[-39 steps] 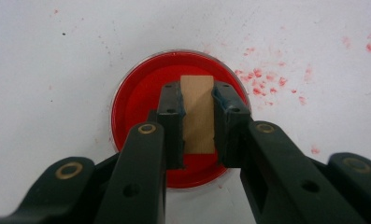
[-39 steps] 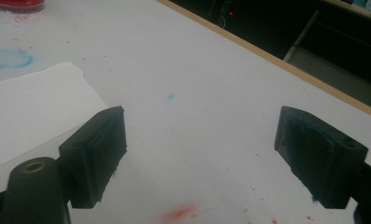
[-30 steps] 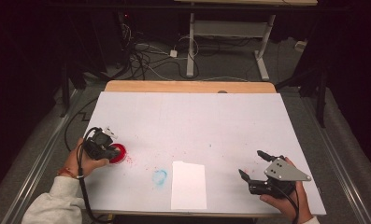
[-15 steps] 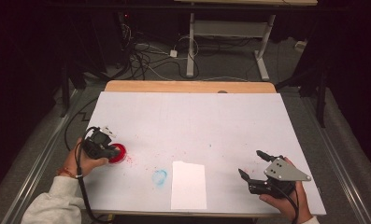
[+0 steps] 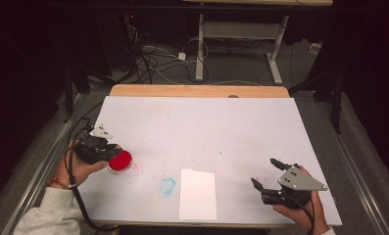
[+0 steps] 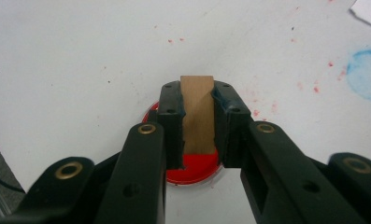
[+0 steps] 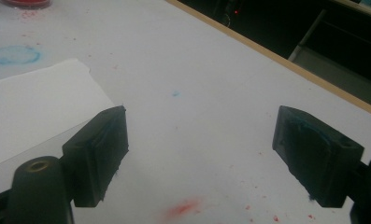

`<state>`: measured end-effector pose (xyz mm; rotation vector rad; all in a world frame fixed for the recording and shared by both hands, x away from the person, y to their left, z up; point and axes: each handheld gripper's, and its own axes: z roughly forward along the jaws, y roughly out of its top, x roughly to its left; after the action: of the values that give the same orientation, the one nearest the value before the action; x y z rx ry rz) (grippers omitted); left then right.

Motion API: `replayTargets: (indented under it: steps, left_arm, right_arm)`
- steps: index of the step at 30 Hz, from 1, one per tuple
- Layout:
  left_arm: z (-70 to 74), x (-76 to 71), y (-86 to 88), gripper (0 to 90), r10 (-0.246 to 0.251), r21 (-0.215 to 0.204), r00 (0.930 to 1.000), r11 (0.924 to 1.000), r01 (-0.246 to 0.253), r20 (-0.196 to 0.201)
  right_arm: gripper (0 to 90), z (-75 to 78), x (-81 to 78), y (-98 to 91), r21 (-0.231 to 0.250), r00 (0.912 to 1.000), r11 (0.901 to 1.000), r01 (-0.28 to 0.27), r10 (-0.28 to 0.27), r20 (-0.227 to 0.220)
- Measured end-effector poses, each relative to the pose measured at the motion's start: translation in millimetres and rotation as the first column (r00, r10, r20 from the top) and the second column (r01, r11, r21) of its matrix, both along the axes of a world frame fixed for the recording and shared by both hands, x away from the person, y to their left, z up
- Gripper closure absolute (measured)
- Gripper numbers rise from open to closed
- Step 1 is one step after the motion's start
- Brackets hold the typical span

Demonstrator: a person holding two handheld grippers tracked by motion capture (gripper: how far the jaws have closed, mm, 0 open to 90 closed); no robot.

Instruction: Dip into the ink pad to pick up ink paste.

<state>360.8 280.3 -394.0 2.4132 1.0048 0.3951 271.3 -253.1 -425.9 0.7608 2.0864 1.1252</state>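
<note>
Wooden block (image 6: 197, 112): a small plain slab, clamped upright between the pads of the left gripper (image 6: 198, 122), held over the red ink pad (image 6: 192, 169) near the left edge of the table (image 5: 216, 127).
Handling: looks stiff, light and dry; wood will not give under the pads, and its flat sides suit a grip across the narrow width, as it is held now. Probably a stamp, so the lower face is best kept off the pads and carried level.
Red ink pad: a shallow round dish (image 5: 119, 160) with a red filling; the block's lower end hides against the red, so I cannot tell whether it touches the ink.
Ink risk: wet ink would smear; red specks already dot the table around the dish.
Paper (image 5: 198, 194): a white sheet lying flat near the front edge, blank, likely where the print goes.
Blue ring (image 5: 167, 186): a faint stamped mark just left of the paper.
Right gripper (image 5: 267, 178): jaws spread wide with nothing between them, resting low by the right front corner.
</note>
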Motion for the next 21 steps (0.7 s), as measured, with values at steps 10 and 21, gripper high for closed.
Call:
replayTargets:
  steps: [10,21]
  left_arm:
    - [9.7,-8.9,0.9,73.9,0.004,0.013,0.9992,0.9999,-0.005,0.041]
    - [-2.8,-5.9,-12.3,73.9,-0.028,0.052,0.9993,0.9983,0.026,0.027]
  right_arm:
    - [18.7,1.4,-0.8,0.5,-0.002,1.0000,1.0000,-0.003,0.003,0.002]
    - [18.7,1.1,-1.7,1.1,-0.014,1.0000,0.9999,-0.004,0.004,0.006]
